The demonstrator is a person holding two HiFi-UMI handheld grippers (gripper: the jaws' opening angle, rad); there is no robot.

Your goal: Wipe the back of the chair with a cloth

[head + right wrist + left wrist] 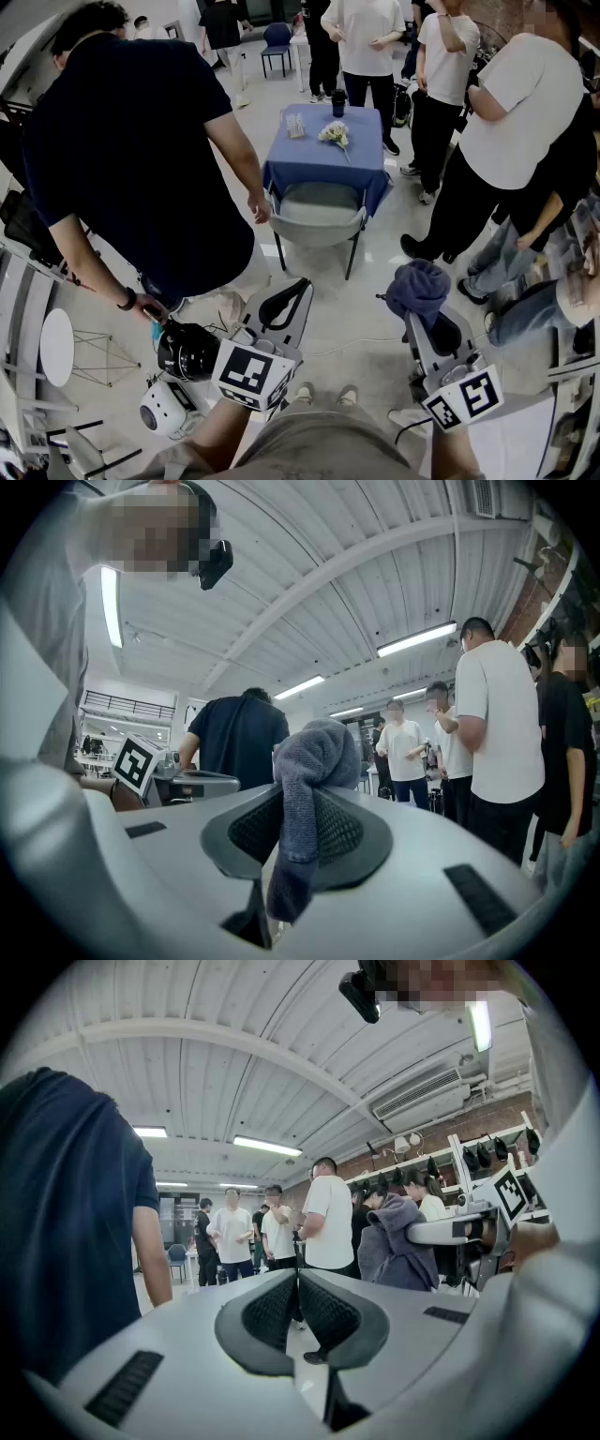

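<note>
Holding the cloth [418, 287] clamped in my right gripper [425, 317] at lower right, I have my left gripper [296, 291] closed and empty. The cloth seems soft, light and floppy, so gripping its bunched middle is best. The chair [319, 217] stands at centre.

Blue-draped table [314, 157]: black cup [338, 101] at far edge, white flower bunch [335, 134] right of centre, small clear item [295, 125] toward far-left corner. Person in dark shirt [131, 141] bends at left, hand by black round device [187, 350] on floor. White round device [161, 408] just beside it. Onlookers in white shirts [370, 37] beyond the table.
</note>
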